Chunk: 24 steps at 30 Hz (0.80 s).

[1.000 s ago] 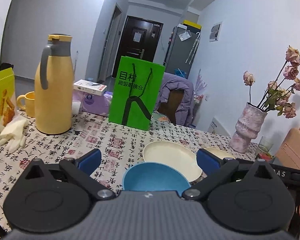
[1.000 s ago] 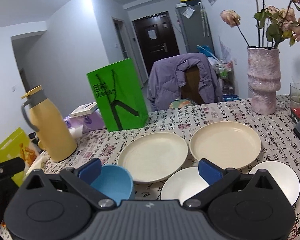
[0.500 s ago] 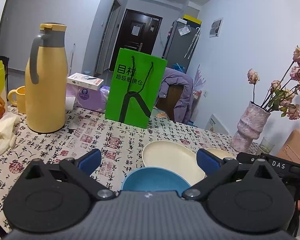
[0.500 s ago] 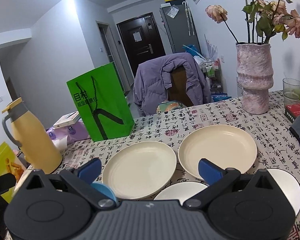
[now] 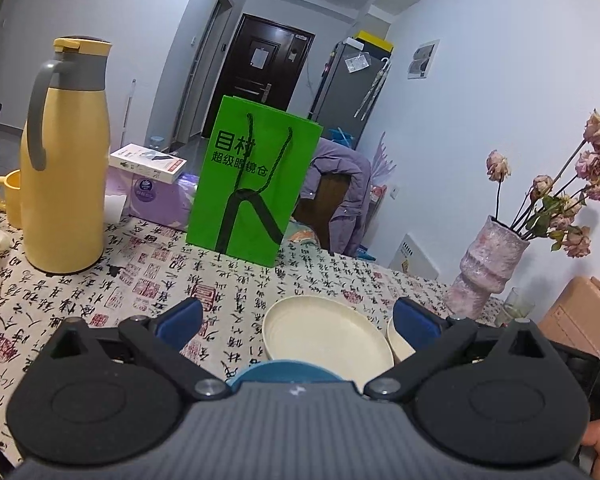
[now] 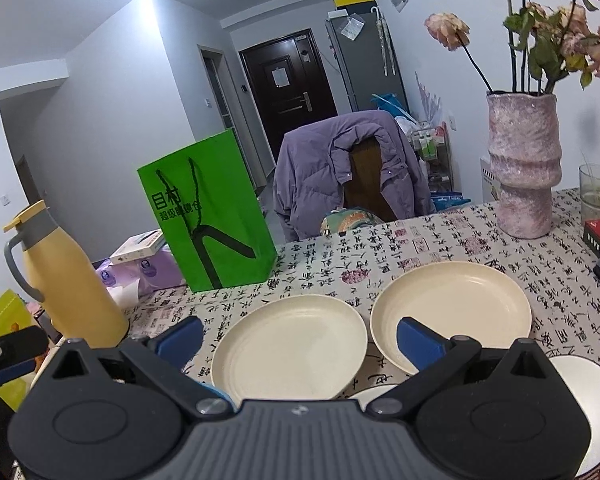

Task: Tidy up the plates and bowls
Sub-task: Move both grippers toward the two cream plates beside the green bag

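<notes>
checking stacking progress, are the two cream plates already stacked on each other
No, the two cream plates lie side by side on the tablecloth.

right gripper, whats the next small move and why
Probably ease the right gripper forward and down toward the near rim of the left cream plate. Its jaws are open and empty, that plate lies flat straight ahead, and the second cream plate sits right beside it, a likely spot to stack.

The green paper bag reads "目村", with what looks like "超级眼镜仓" beneath; tablecloth characters are illegible.
</notes>
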Each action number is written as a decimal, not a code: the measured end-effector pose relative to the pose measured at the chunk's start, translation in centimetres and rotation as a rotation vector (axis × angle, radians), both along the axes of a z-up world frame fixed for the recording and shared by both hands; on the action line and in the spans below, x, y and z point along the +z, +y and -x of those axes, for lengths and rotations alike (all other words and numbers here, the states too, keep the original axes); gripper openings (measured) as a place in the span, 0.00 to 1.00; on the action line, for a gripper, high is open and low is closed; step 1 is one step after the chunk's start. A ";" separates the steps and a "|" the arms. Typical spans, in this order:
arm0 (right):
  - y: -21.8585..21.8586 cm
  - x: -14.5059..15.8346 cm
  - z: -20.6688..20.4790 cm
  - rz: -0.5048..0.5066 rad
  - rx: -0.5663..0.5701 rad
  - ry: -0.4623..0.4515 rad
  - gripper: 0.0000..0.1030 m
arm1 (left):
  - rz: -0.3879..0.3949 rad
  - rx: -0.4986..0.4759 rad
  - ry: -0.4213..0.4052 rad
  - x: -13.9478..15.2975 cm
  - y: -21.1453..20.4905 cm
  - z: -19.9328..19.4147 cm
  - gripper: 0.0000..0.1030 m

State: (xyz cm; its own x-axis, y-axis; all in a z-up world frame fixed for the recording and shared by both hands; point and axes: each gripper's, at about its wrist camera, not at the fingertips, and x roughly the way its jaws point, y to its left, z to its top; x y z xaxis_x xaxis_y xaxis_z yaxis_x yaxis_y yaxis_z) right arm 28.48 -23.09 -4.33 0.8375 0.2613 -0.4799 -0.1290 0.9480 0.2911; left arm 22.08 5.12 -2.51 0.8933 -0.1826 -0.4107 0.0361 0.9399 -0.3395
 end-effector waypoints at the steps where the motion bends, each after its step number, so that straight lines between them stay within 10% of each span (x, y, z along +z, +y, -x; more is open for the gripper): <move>1: 0.1 0.0 0.0 0.002 0.000 -0.001 1.00 | 0.004 0.001 0.002 0.0 0.1 -0.2 1.00; 24: 2.0 -0.9 -5.6 0.080 -0.003 0.041 1.00 | 0.032 -0.043 0.161 -2.8 0.5 -9.6 1.00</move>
State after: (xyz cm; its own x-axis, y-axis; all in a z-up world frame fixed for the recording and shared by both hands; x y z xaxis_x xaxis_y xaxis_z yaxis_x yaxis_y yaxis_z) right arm 34.10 -21.10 -5.23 0.8175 0.2185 -0.5328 -0.1161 0.9687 0.2192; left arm 31.64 5.66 -5.33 0.8075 -0.2350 -0.5410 0.0193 0.9272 -0.3740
